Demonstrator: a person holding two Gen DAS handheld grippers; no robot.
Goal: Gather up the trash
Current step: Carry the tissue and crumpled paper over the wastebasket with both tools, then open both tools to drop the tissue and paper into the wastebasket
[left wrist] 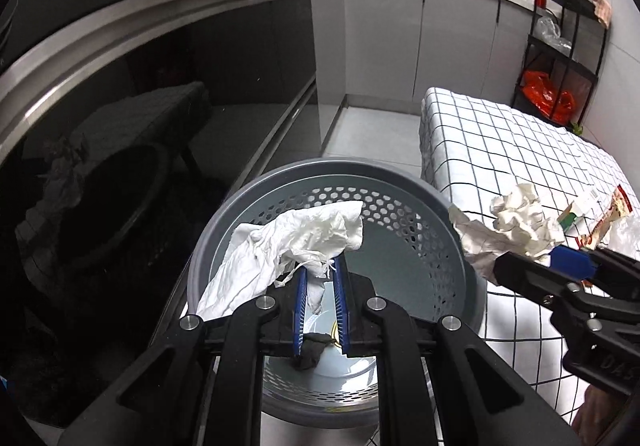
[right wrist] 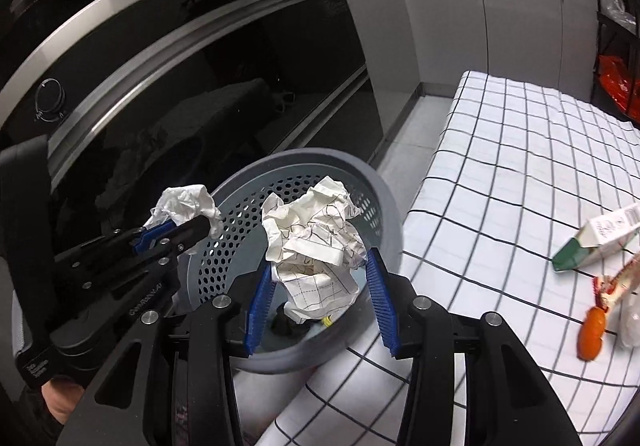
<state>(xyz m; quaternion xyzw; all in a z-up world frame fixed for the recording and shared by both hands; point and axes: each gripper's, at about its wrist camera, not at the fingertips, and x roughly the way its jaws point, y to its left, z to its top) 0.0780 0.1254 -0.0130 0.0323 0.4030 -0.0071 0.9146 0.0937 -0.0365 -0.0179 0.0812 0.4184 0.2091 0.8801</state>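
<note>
A grey perforated trash basket (left wrist: 452, 246) stands on the floor by the checked table; it also shows in the right wrist view (right wrist: 384, 206). My left gripper (left wrist: 320, 270) is shut on a white crumpled tissue (left wrist: 288, 242) over the basket's rim; it also shows in the right wrist view (right wrist: 176, 230). My right gripper (right wrist: 320, 278) stands open over the basket, a crumpled checked paper ball (right wrist: 316, 242) touching its left pad only. It also shows in the left wrist view (left wrist: 568, 266) with the paper (left wrist: 516, 222). Dark scraps (right wrist: 288, 322) lie in the basket.
The table with the checked cloth (right wrist: 520, 166) holds a green-and-white carton (right wrist: 596, 242), an orange item (right wrist: 592, 330) and a wrapper (right wrist: 616, 286). A dark glossy oven front (right wrist: 180, 94) stands close on the left. A black shelf rack (left wrist: 560, 46) stands at the back right.
</note>
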